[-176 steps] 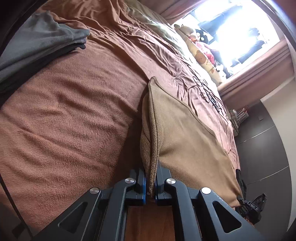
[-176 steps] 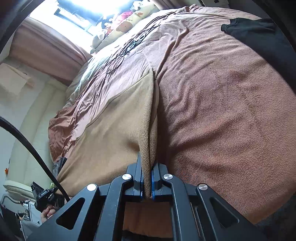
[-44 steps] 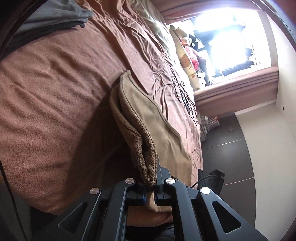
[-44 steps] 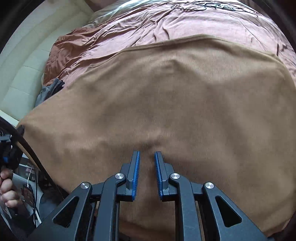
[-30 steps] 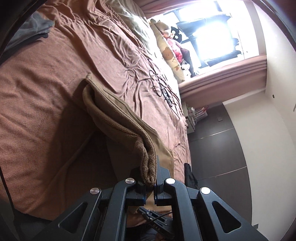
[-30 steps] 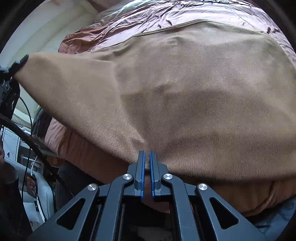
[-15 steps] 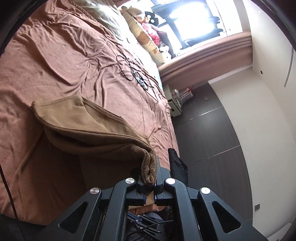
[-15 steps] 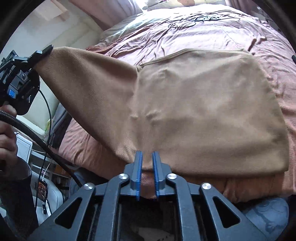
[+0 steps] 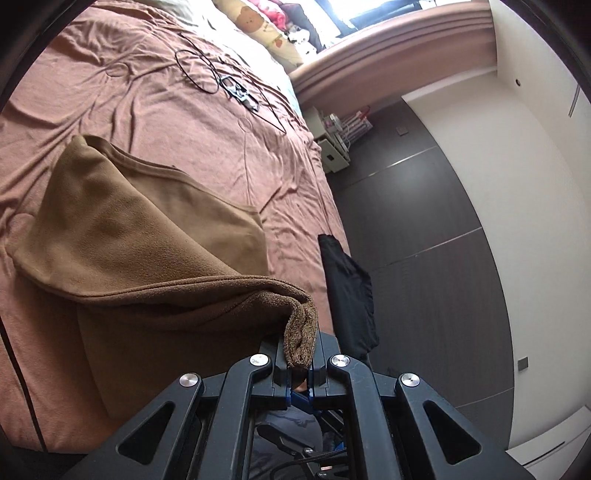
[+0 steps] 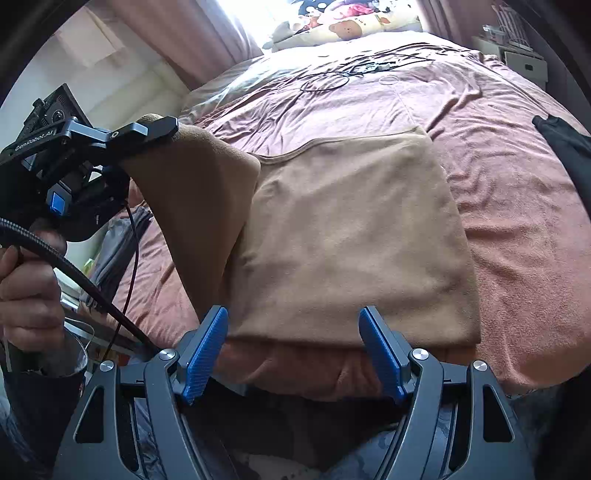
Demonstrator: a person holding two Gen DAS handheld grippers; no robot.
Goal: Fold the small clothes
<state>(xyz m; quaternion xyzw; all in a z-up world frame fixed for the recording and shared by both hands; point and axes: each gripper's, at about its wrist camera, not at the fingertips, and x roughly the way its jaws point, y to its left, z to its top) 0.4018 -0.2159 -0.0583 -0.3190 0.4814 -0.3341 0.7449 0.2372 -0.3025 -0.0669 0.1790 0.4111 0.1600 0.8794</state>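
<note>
The tan cloth (image 10: pixel 354 236) is lying on the bed (image 10: pixel 517 221), one corner lifted by the left gripper (image 9: pixel 299 363), which is pinching it; the pads are hiding behind the bunched fabric. The right gripper (image 10: pixel 295 350) has just been opening, nothing between its jaws. A black garment (image 9: pixel 347 288) is draping off the bed's edge, partly cut off. Cables (image 9: pixel 221 74) and pillows (image 9: pixel 266 33) are lying farther off.

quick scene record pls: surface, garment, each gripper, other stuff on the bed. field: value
surface: bed with reddish-brown fleece cover
garment: tan fleece cloth, mostly flat, left corner lifted
left gripper: shut on the lifted corner
right gripper: open, nothing between its pads, jaws have just been opening; near edge of cloth lies ahead of it
other: black garment at bed edge; black cable loops near pillows
</note>
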